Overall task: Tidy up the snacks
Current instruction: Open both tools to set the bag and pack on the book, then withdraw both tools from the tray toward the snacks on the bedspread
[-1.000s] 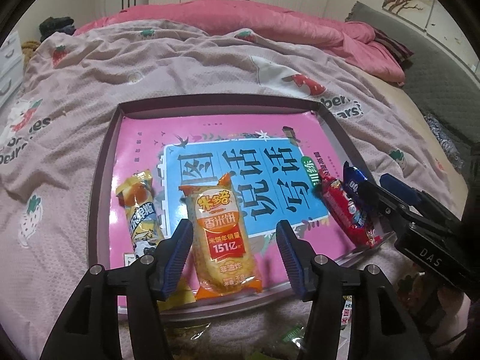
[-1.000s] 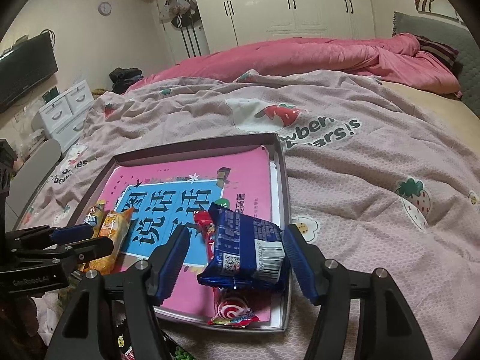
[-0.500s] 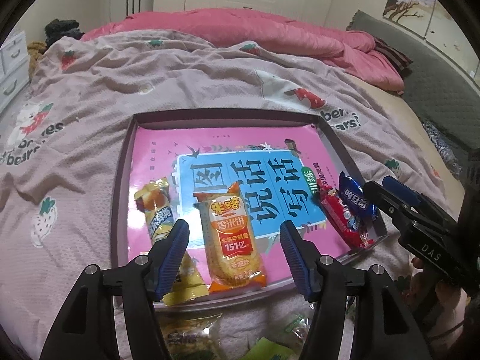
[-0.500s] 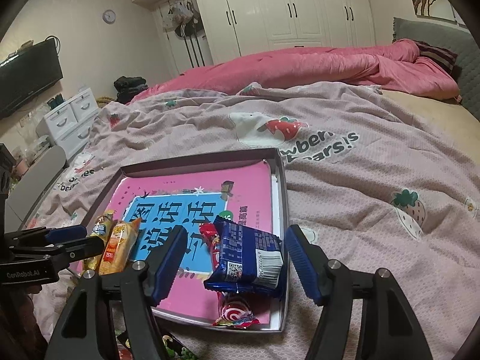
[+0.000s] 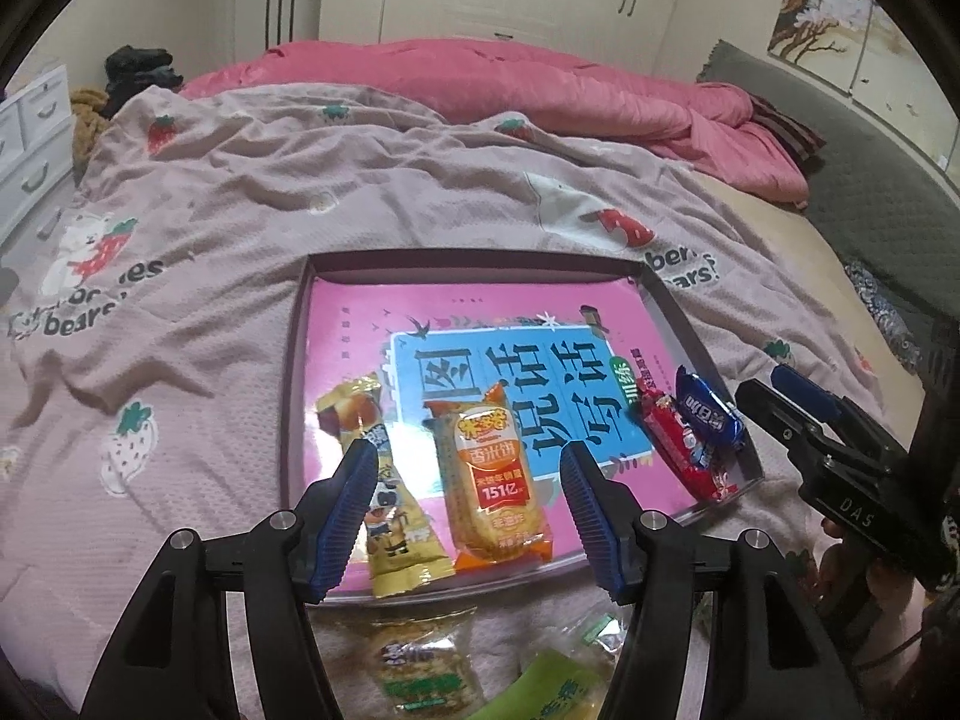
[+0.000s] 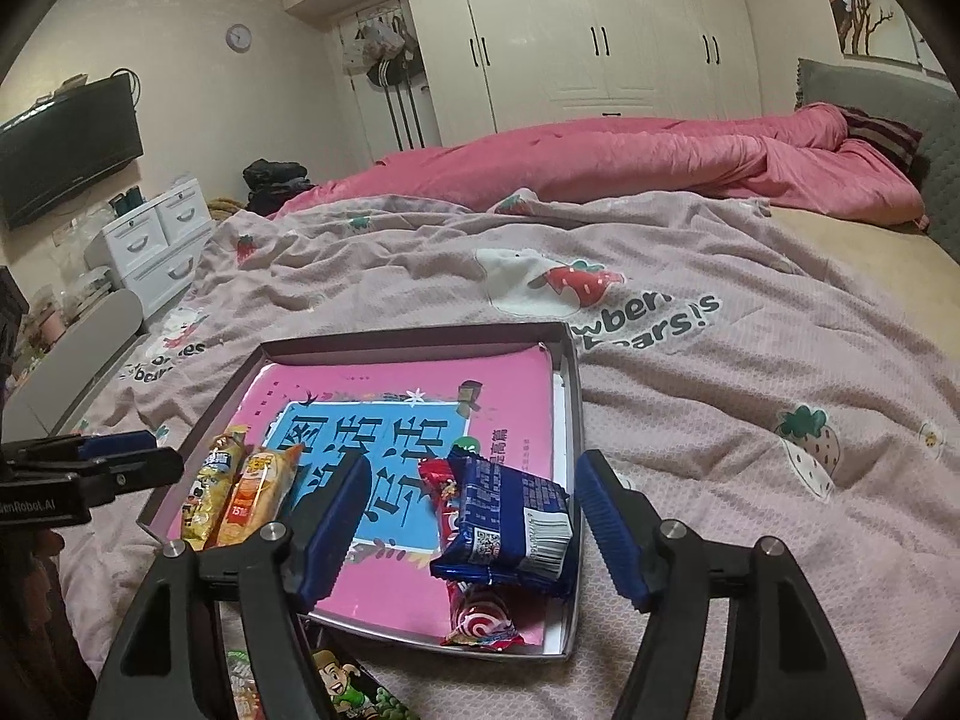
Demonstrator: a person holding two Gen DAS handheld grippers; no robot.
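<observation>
Both jaws have just been opening: the right gripper [image 6: 468,531] stands wide around the released blue packet [image 6: 510,525], the left gripper [image 5: 468,516] wide over the orange rice-cracker pack [image 5: 495,480]. Best lift straight clear of the tray [image 5: 480,258], then fetch loose snacks [image 5: 426,675] on the bed.

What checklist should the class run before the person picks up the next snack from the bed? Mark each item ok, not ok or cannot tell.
1. Left tongs empty: ok.
2. Right tongs empty, jaws just opening: ok.
3. Orange rice-cracker pack lying in tray: ok.
4. Blue packet fully flat in tray: not ok, it rests on the red candy.
5. Loose snacks in front of tray reachable: cannot tell.
</observation>
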